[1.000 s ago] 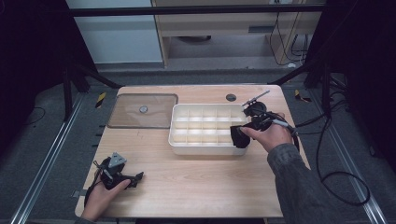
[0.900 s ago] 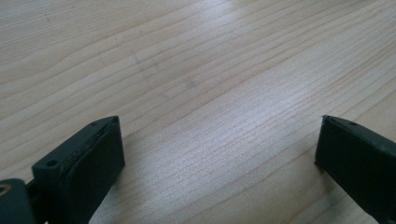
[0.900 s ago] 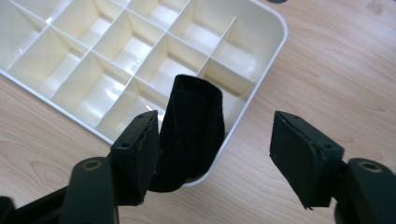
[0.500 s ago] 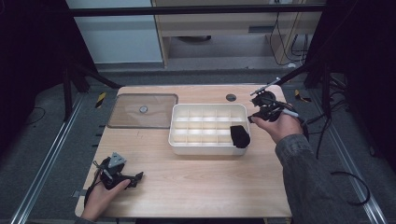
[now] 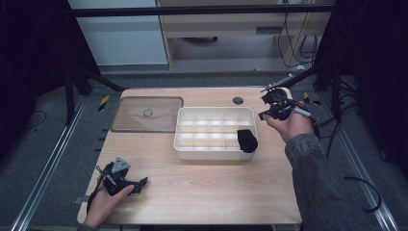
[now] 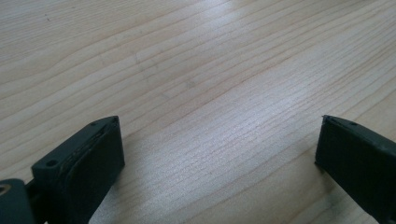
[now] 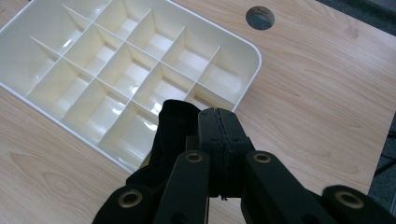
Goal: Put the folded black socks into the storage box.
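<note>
The right gripper has just clenched empty, above the tray's corner. Below it a black cloth lies in the tray. The left gripper rests released.

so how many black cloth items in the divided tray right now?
1. A black cloth sits in the near right corner compartment of the white tray, draping over its rim. The other compartments look empty; nothing seems hidden.
</note>
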A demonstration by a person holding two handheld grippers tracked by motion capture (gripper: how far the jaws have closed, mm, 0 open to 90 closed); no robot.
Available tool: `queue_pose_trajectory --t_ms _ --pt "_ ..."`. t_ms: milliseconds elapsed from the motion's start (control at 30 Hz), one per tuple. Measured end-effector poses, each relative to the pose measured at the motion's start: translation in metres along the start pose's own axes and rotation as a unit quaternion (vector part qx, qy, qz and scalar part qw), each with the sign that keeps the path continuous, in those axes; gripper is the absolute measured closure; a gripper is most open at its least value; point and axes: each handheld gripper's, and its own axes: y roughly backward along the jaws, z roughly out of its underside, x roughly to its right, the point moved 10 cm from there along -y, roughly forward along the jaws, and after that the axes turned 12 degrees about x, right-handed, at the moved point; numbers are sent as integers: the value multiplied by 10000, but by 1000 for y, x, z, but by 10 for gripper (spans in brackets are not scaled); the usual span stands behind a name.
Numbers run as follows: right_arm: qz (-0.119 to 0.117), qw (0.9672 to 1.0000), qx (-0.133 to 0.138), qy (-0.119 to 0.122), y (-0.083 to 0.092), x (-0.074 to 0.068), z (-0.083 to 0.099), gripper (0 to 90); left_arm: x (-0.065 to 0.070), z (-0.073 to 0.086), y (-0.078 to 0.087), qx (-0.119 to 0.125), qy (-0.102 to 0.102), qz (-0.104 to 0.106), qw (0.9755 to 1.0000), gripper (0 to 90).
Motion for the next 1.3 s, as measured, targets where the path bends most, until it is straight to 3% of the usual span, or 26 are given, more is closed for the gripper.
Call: queue_pose_trajectory --t_ms 467,1300 --pt "-78 9997 -220 -56 -20 -5 6 900 0 0 0 -2 -3 2 10000 1" --pt "-244 9990 -380 3 -35 -15 13 900 0 0 0 -4 -4 0 10000 1"
